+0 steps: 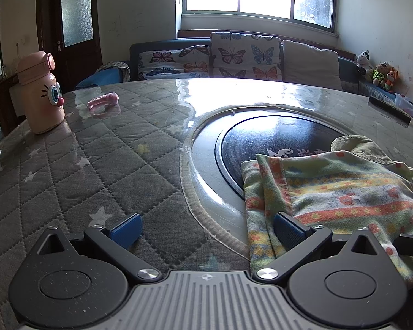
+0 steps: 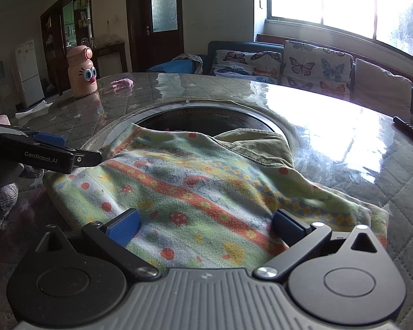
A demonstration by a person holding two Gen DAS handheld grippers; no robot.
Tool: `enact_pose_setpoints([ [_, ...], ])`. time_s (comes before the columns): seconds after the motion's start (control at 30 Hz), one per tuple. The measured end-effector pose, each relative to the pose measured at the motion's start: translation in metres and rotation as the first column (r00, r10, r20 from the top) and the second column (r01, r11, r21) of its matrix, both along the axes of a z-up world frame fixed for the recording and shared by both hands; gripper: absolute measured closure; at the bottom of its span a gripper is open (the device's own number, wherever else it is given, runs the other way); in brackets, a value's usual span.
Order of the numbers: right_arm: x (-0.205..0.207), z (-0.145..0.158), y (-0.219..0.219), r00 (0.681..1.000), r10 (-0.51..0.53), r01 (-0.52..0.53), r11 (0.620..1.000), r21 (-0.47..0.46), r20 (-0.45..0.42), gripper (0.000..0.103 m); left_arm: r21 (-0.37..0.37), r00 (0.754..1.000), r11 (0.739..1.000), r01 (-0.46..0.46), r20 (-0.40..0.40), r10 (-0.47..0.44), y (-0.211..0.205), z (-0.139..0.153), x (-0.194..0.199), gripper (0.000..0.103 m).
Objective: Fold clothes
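A small garment with green, yellow and orange flower bands (image 2: 201,192) lies folded on the table, partly over the dark round inset. An olive corduroy piece (image 2: 258,148) shows under its far edge. My right gripper (image 2: 206,227) is open, low over the garment's near edge, with cloth between the blue pads. My left gripper (image 1: 208,227) is open at the garment's left edge (image 1: 330,189); its right pad touches the cloth, the left pad is over the quilted table cover. The left gripper also shows in the right wrist view (image 2: 52,148).
A pink cartoon-face bottle (image 1: 41,93) stands at the far left of the table. A small pink item (image 1: 103,100) lies near it. A dark round inset (image 1: 275,143) sits mid-table. A black bar (image 1: 389,108) lies at the far right. A sofa with butterfly cushions (image 1: 234,57) is behind.
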State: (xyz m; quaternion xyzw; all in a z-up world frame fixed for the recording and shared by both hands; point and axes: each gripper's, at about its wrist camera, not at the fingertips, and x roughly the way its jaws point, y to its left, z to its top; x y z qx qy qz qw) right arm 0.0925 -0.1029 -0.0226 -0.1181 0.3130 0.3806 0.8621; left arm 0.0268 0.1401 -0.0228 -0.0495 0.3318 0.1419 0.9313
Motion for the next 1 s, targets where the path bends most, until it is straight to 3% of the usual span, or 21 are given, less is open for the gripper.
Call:
enact_pose_setpoints([
  [0.43,-0.001,0.005,-0.001,1.000,0.001,-0.001,1.000,-0.008,0.003,0.000,-0.009,1.000,1.000,-0.008,-0.001,0.008,0.001,0.002,-0.001,0.000],
  [0.53,-0.007,0.016,-0.007,0.999,-0.017,0.016,1.000,0.015,0.043,0.000,0.000,0.999,0.999,-0.045,0.017,0.045,-0.001,0.011,-0.008,0.000],
  [0.7,-0.015,0.027,-0.021,0.993,-0.078,0.076,0.997,0.031,0.084,0.000,-0.003,0.998,1.000,-0.022,0.052,0.022,-0.018,0.024,-0.019,0.000],
  [0.8,-0.015,0.026,-0.026,0.984,-0.134,0.137,0.991,-0.012,0.119,0.000,0.010,0.999,1.000,0.010,0.050,-0.010,-0.032,0.026,-0.017,0.000],
  [1.0,-0.022,0.014,-0.033,0.980,-0.152,0.161,0.985,-0.063,0.126,0.000,0.085,0.998,0.995,0.051,0.018,-0.052,-0.053,0.016,-0.017,0.000],
])
